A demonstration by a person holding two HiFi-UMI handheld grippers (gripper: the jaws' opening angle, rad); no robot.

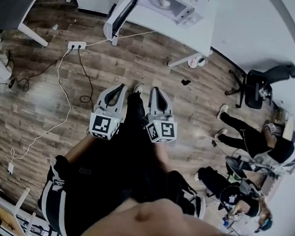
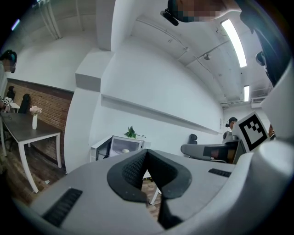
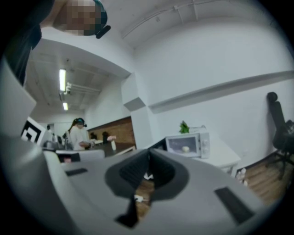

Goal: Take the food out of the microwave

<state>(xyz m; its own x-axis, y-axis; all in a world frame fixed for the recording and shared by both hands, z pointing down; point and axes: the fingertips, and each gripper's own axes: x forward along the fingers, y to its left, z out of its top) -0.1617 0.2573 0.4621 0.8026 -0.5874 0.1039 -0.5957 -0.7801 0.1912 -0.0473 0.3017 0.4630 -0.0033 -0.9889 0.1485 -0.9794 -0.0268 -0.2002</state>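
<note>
A white microwave [image 1: 166, 5] stands on a white table [image 1: 207, 32] at the far end of the room, its door [image 1: 117, 14] swung open to the left. Inside it lies a small pale round piece of food [image 1: 164, 2]. The microwave [image 2: 120, 148] and the food [image 2: 125, 150] also show small and distant in the left gripper view, as do the microwave [image 3: 188, 144] and the food [image 3: 185, 148] in the right gripper view. My left gripper [image 1: 121, 87] and right gripper [image 1: 154, 90] are held side by side close to my body, well short of the table. Both are shut and empty.
A power strip [image 1: 76, 45] and loose cables [image 1: 62, 88] lie on the wooden floor between me and the table. An office chair [image 1: 257, 86] and seated people [image 1: 254, 141] are at the right. A grey table [image 2: 27, 133] with a vase stands at the left.
</note>
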